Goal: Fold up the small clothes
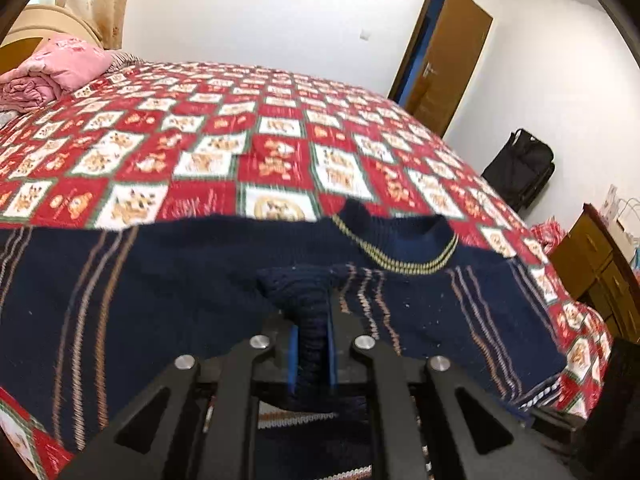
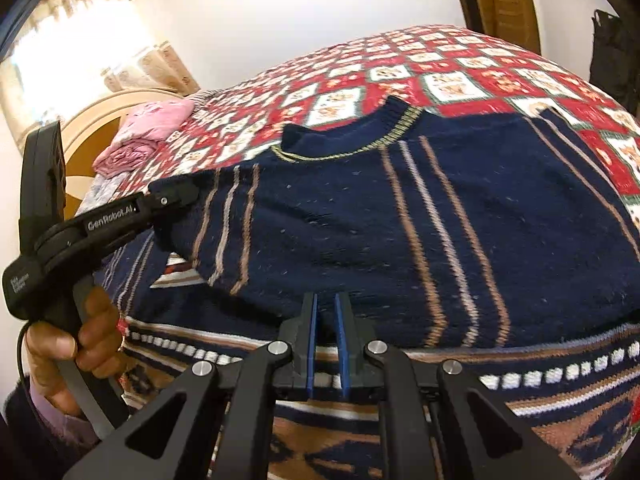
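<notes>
A navy knitted sweater (image 2: 352, 216) with tan and white stripes lies on the bed, collar (image 2: 348, 140) toward the far side. Its left part is folded over the body. My left gripper (image 1: 312, 312) is shut on that folded sleeve fabric (image 1: 304, 284); it also shows in the right wrist view (image 2: 176, 196), held by a hand. My right gripper (image 2: 326, 308) is nearly closed with a narrow gap, empty, just above the sweater's patterned hem (image 2: 520, 376). The sweater fills the lower left wrist view (image 1: 160, 280).
The bed has a red and white checked cover (image 1: 280, 128). A pink quilt (image 1: 52, 68) lies by the headboard. A black suitcase (image 1: 520, 168), a brown door (image 1: 444, 56) and a wooden cabinet (image 1: 596, 252) stand at the right.
</notes>
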`<state>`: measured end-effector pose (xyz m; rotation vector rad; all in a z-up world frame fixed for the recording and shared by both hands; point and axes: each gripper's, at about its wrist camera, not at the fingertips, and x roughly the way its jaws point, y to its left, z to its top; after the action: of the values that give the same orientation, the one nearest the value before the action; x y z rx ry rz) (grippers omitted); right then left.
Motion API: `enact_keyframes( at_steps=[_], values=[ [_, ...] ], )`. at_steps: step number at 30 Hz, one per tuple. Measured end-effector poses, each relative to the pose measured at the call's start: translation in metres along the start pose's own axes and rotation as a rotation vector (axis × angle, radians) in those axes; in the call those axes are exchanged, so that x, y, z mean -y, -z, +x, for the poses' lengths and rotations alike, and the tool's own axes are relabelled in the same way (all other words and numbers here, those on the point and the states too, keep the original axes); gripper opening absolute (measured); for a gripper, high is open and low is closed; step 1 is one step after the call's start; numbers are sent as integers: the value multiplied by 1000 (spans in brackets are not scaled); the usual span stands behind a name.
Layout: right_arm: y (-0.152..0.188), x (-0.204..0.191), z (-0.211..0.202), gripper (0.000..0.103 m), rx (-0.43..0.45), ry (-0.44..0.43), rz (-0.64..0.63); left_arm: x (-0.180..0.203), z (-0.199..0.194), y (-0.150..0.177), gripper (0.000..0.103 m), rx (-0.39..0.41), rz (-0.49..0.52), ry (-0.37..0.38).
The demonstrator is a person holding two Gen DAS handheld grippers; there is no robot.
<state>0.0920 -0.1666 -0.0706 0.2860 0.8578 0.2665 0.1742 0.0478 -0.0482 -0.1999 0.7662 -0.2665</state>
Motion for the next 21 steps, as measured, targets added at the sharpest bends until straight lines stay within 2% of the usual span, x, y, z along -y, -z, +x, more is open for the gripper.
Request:
enact_keyframes(
  at_steps=[4, 8, 12, 15, 16, 18, 21],
  values=[
    [-1, -6, 0, 10, 0, -21, -6, -6, -5, -3, 11, 21, 6, -18],
    [1, -9, 3, 10, -16, -34, -5, -19, -7, -2, 11, 19, -39, -23],
    [5, -18, 13, 10, -33, -35, -40, -38, -7, -2, 11, 28, -47, -97],
    [9, -19, 23, 10, -55, -37, -40, -50, 11, 6, 12, -39, -42, -105],
    [9, -19, 22, 10, -54, -35, -43, -52, 18, 9, 14, -67, -35, -120],
    [4, -19, 17, 10, -57, -42, -53, -54, 17, 11, 21, -58, -36, -131],
    [-13, -4, -12, 10, 55, -7, -41, -59, -1, 5, 30, -14, -73, -157]
  ],
)
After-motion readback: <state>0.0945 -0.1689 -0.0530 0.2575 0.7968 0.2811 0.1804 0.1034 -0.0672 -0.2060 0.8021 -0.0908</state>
